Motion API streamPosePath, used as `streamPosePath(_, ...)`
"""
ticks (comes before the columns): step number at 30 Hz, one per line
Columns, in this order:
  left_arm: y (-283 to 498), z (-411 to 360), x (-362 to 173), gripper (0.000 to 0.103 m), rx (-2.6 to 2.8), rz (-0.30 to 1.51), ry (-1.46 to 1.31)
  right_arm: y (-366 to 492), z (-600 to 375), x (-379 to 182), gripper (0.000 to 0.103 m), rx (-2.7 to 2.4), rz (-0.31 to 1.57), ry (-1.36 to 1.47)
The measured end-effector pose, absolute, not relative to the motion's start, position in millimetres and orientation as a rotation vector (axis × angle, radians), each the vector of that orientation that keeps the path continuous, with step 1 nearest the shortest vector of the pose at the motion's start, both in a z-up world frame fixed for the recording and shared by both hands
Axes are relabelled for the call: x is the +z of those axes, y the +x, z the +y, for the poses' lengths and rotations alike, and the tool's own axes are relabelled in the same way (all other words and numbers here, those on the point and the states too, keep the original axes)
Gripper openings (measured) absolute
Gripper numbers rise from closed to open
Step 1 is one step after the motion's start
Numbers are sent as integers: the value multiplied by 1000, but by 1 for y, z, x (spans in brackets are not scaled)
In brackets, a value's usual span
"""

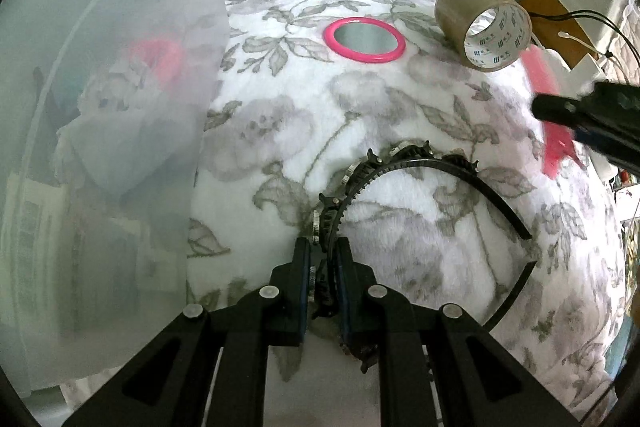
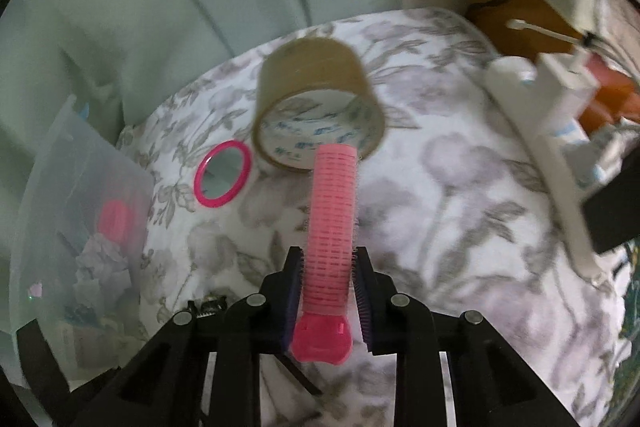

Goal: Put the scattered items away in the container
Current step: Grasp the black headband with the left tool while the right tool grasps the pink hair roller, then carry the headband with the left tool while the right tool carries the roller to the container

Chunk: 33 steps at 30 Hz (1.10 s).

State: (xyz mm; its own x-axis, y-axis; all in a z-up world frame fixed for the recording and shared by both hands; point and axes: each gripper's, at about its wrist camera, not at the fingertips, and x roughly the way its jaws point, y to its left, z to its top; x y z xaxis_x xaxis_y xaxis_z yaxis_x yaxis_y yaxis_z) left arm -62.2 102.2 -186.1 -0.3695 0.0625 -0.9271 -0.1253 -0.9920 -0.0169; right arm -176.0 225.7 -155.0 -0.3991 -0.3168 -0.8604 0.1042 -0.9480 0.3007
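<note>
— What's in the bin?

— My frosted plastic bin [image 2: 80, 195] holds something pink and crumpled pale stuff, blurred through its wall.

— And your claws?

— My left claw [image 1: 323, 267] is clamped on a black toothed headband [image 1: 424, 163]; my right claw [image 2: 329, 275] grips a pink bristly hair roller [image 2: 332, 211]. On the fuzzy floral blanket [image 1: 400, 115] lie a pink-rimmed round mirror [image 1: 364, 39] and a brown tape roll [image 1: 480, 23], its core print unreadable.

The frosted container [image 1: 100, 127] wall blurs its contents; a pink shape shows through.
</note>
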Motion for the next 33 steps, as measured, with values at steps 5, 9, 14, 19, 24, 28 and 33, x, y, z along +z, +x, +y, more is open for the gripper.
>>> streamPosePath(5,-57,115,-188,14,2528,179,-1680,-161,247,-149,27,-2435,-354,1558)
streamPosePath(9,-50,120,-187,13,2538,205,-1682,-148,261,-143,27,-2439,-397,1553)
streamPosePath(14,-49,127,-172,12,2542,178,-1699,-131,270,-127,27,-2452,-423,1509)
streamPosePath(19,-38,135,-150,12,2565,163,-1639,-116,273,-109,27,-2459,-433,1447)
streamPosePath(24,-51,132,-125,12,2601,153,-1536,-103,275,-87,27,-2473,-439,1375)
streamPosePath(28,-56,129,-108,12,2640,157,-1456,-91,274,-68,27,-2490,-422,1304)
streamPosePath(33,-43,121,-86,12,2683,120,-1398,-78,268,-48,27,-2498,-393,1234)
